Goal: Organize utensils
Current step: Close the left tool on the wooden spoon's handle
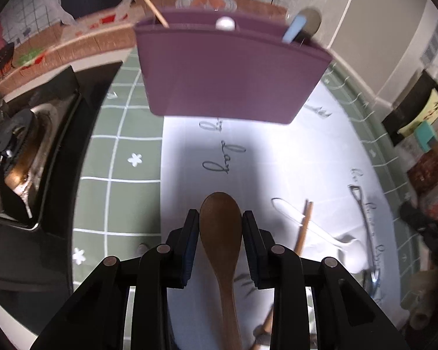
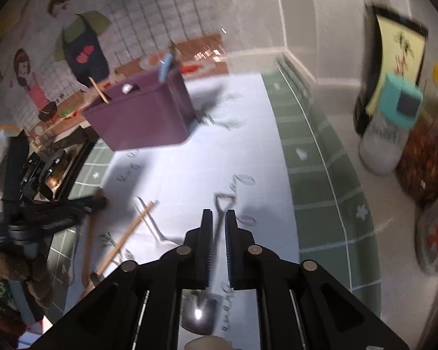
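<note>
My left gripper point(image 1: 220, 218) is shut on a brown wooden spoon point(image 1: 221, 233), bowl forward, held above the white mat. The purple utensil holder point(image 1: 230, 70) stands ahead; a chopstick point(image 1: 150, 4), a white-tipped utensil point(image 1: 225, 24) and a blue-handled one point(image 1: 294, 29) stick out of it. My right gripper point(image 2: 218, 218) is shut on a metal shovel-shaped spoon point(image 2: 216, 227), its bowl point(image 2: 200, 315) below the fingers. On the mat lie a white spoon point(image 1: 321, 233), chopsticks point(image 1: 303, 224) and the metal spoon point(image 1: 368, 227). The holder point(image 2: 143, 116) also shows in the right wrist view.
A gas stove point(image 1: 20, 157) sits left of the mat. Jars and bottles point(image 2: 391, 134) stand at the right along the wall. The left gripper's body point(image 2: 43, 213) shows at left in the right view, with chopsticks point(image 2: 125, 239) on the mat.
</note>
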The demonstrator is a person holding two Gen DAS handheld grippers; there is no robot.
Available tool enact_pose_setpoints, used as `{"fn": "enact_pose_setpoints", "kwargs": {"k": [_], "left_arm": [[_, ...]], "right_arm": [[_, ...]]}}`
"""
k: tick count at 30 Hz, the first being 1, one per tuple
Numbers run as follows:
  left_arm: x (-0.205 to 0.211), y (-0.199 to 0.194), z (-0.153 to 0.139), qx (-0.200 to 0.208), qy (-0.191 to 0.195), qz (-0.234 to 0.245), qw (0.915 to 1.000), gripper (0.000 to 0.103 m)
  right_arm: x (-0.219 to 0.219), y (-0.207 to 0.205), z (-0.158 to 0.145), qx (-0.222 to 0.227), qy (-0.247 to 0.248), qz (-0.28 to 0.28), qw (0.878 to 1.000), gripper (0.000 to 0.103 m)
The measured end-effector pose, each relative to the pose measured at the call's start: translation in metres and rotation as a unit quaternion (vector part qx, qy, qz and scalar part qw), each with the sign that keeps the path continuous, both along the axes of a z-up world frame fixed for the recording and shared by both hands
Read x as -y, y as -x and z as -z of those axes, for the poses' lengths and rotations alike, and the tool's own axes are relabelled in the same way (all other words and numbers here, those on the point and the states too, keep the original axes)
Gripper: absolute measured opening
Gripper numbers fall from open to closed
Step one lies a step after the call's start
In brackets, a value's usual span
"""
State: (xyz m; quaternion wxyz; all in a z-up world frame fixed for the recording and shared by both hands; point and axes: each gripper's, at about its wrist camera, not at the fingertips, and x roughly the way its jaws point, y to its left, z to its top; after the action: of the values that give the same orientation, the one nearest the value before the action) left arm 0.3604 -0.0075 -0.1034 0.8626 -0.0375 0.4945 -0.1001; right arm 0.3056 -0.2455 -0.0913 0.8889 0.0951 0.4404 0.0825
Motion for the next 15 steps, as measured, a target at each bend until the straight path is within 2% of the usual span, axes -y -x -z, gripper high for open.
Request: {"fn": "enact_pose_setpoints", "kwargs": {"k": [3, 7, 11, 15], "left_arm": [[-0.007, 0.013, -0.016, 0.021, 0.014, -0.001, 0.9997, 0.031], [-0.013, 0.033, -0.036, 0.054, 0.023, 0.0, 0.9982, 0.031], [-0.017, 0.044, -0.047, 0.067, 0.033, 0.001, 0.9972, 0.031], [-0.021, 0.051, -0.054, 0.073, 0.04, -0.002, 0.9966, 0.031]], "right_arm": [[0.001, 0.007, 0.008, -0.017, 0.002, -0.024, 1.0, 0.014], [-0.01, 0.013, 0.014, -0.022, 0.028, -0.049, 0.998, 0.017], [-0.015, -0.003, 0.022, -0.038, 0.014, -0.033, 0.999, 0.019], [-0.027, -0.014, 0.03, -0.047, 0.043, -0.033, 0.997, 0.019]]}}
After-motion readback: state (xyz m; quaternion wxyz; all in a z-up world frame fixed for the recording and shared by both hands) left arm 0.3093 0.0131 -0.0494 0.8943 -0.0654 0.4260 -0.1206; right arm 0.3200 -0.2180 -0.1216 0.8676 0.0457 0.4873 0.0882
